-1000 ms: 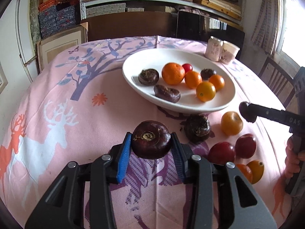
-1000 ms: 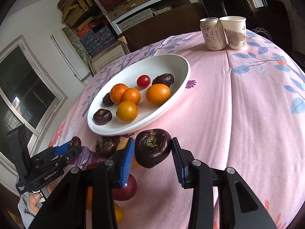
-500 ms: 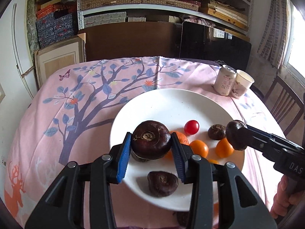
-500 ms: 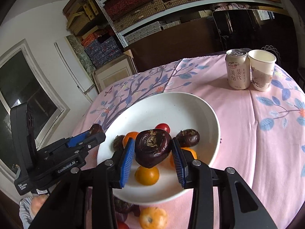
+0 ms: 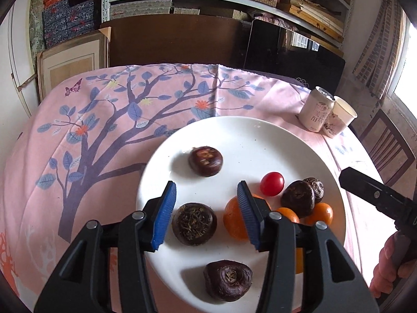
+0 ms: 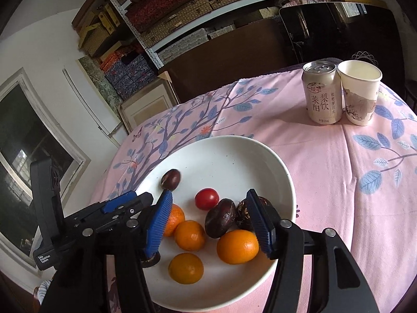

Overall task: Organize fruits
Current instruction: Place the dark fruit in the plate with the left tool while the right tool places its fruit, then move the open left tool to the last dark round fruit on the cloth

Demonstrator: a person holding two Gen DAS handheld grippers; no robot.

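Both grippers, left gripper [image 5: 207, 212] and right gripper [image 6: 208, 224], opening empty over the white bowl [image 5: 260, 127], dark fruit [image 5: 205, 161] loose inside near oranges [image 6: 237, 246]; risk: round fruit rolling, piling unsorted.

Five dark water chestnuts [image 5: 205, 161], four oranges [image 6: 237, 246], one tomato [image 5: 271, 184].
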